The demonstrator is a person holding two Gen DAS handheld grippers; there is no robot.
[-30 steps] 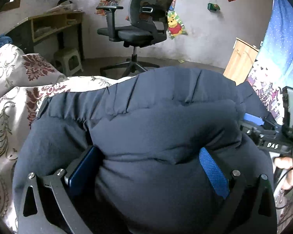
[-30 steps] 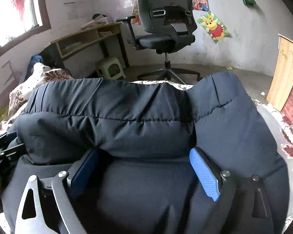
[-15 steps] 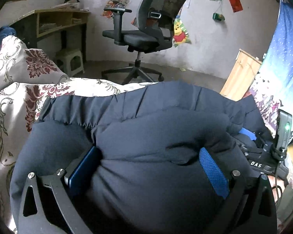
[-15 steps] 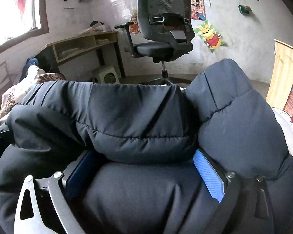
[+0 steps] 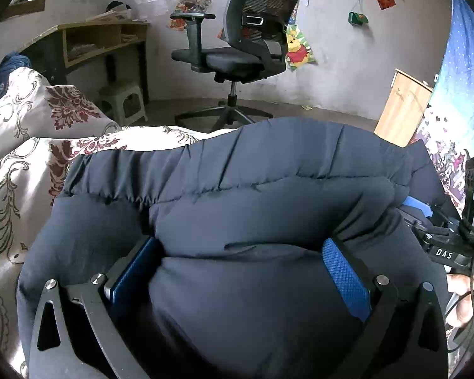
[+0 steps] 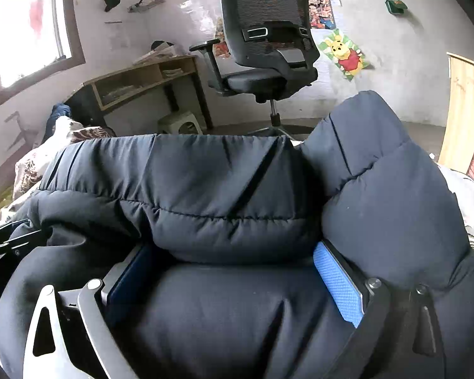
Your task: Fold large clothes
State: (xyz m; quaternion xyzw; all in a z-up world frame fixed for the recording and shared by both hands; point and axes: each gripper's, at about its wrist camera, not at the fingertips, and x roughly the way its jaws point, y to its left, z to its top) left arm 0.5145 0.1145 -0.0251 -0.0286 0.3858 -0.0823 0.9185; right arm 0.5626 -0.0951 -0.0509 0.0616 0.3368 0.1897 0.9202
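Observation:
A dark navy puffer jacket (image 5: pixel 268 189) fills the lower half of both views; it also shows in the right wrist view (image 6: pixel 205 189). It lies bunched over a floral bedspread (image 5: pixel 25 158). My left gripper (image 5: pixel 240 265) is shut on a thick fold of the jacket, which bulges between its blue pads (image 5: pixel 344 278). My right gripper (image 6: pixel 233 271) is likewise shut on a thick fold of the jacket between its blue pads (image 6: pixel 338 284). The right gripper's body (image 5: pixel 452 240) shows at the right edge of the left wrist view. The jacket hides both grippers' fingertips.
A black office chair (image 5: pixel 246 50) stands beyond the bed, also in the right wrist view (image 6: pixel 268 47). A wooden desk (image 5: pixel 101 41) and a small stool (image 5: pixel 123 101) are at the back left. A wooden board (image 5: pixel 401 107) leans at the right by a blue curtain (image 5: pixel 461 94).
Both grippers have lifted the jacket's folds and carried them forward. The jacket bulges higher in the right wrist view and the chair looks nearer. Both grips have held.

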